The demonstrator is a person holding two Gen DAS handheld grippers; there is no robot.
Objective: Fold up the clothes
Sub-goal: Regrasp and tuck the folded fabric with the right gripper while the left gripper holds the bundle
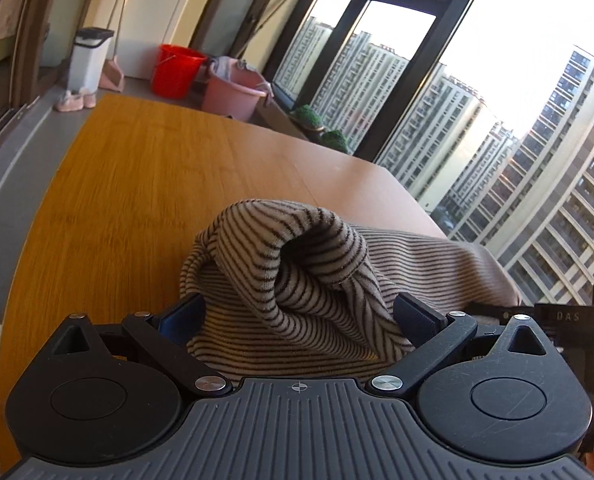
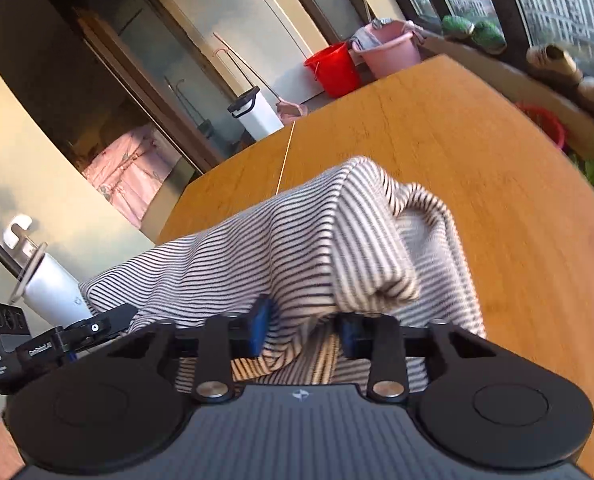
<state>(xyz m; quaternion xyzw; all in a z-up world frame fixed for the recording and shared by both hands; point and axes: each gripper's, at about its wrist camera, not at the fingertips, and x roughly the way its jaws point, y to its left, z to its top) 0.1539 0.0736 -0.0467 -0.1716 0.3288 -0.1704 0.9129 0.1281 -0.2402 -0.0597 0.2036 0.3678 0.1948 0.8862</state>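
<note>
Garment: the beige knit top with thin dark stripes (image 1: 297, 256) hangs bunched between your 2 grippers, above the wooden table (image 1: 137, 184).
Left gripper (image 1: 301, 314): fingers spread wide around a fold; grip uncertain.
Right gripper (image 2: 303, 330): fingers clenched on cloth.
Risk: the left corner could slip, skewing your fold.

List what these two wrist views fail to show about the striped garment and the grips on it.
- Left gripper, left view: fingertips buried under bunched striped garment; grip unclear.
- Right gripper, right view: fabric drapes over the pads; contact hidden.
- Garment type and full shape: cut off by gripper bodies, both views.
- Table near garment: motion-blurred, right view.
</note>
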